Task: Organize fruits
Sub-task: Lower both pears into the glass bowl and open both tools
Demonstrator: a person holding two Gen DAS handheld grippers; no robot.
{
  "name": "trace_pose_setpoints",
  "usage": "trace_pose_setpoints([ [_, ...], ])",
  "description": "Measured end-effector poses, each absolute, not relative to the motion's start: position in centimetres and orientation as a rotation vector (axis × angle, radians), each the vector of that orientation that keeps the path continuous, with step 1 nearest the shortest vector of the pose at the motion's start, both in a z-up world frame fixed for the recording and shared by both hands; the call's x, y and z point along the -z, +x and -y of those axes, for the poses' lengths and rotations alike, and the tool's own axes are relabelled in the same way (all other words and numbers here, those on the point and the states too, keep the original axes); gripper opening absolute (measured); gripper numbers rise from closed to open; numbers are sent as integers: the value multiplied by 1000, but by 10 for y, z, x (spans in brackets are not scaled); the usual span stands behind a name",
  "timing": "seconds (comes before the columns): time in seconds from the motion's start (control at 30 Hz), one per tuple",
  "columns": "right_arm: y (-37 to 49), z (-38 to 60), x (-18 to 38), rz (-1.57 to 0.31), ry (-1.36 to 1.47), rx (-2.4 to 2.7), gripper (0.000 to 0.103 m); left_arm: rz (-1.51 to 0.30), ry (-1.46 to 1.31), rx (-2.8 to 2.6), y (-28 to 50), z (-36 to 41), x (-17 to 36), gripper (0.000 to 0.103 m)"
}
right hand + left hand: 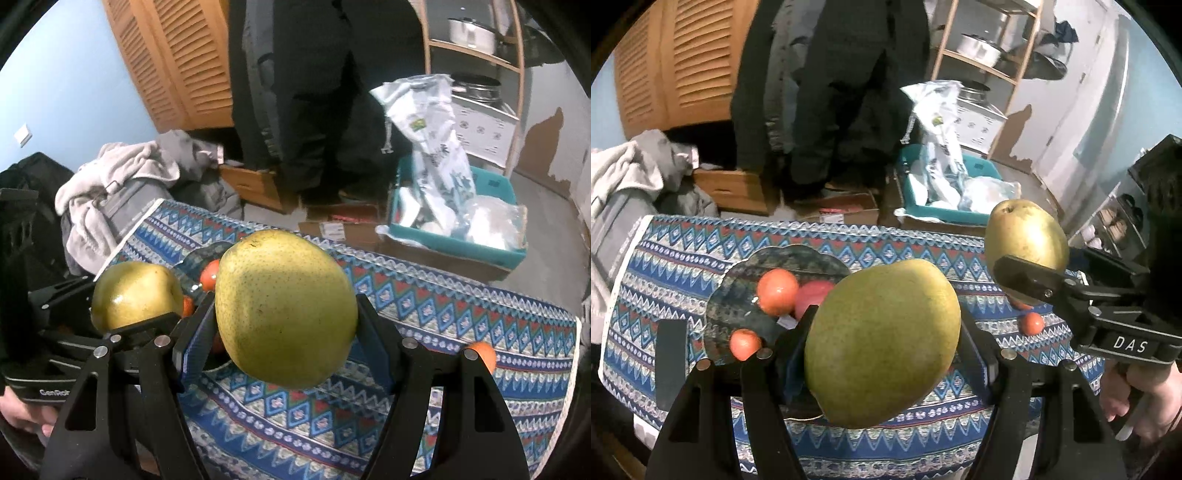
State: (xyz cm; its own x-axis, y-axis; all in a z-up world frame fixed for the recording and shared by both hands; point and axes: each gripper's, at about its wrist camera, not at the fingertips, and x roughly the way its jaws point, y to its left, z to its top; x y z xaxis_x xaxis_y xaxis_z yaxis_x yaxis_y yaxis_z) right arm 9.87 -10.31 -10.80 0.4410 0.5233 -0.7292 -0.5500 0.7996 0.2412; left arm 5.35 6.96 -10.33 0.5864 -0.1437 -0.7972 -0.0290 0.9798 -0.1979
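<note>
My left gripper (886,339) is shut on a large green-yellow pear (882,343), held above the patterned tablecloth (665,258). My right gripper (284,314) is shut on a second green-yellow pear (284,310); this pear also shows in the left wrist view (1027,236) at the right. The left pear also shows in the right wrist view (136,295). A dark plate (738,295) on the cloth holds an orange (777,291), a red fruit (812,295) and a smaller orange (744,343). A small orange (1031,324) lies on the cloth to the right.
A person in dark clothes (831,92) stands behind the table. A teal bin (953,184) with plastic bags sits on cardboard boxes on the floor. Piled clothes (635,173) lie at the left. A wooden shelf (990,55) holds pots. Another small orange (484,356) lies near the table's right edge.
</note>
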Motion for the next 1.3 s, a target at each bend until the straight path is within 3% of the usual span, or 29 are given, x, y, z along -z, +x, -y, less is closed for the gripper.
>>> trace_pose_setpoints([
  [0.73,117,-27,160,-1029,-91,-808,72,-1064,-339,-134,47,-186,179,72],
  [1.3,126,-99,215,-1156,-152,-856,72,-1186,-404,-181,43,-199,238,72],
])
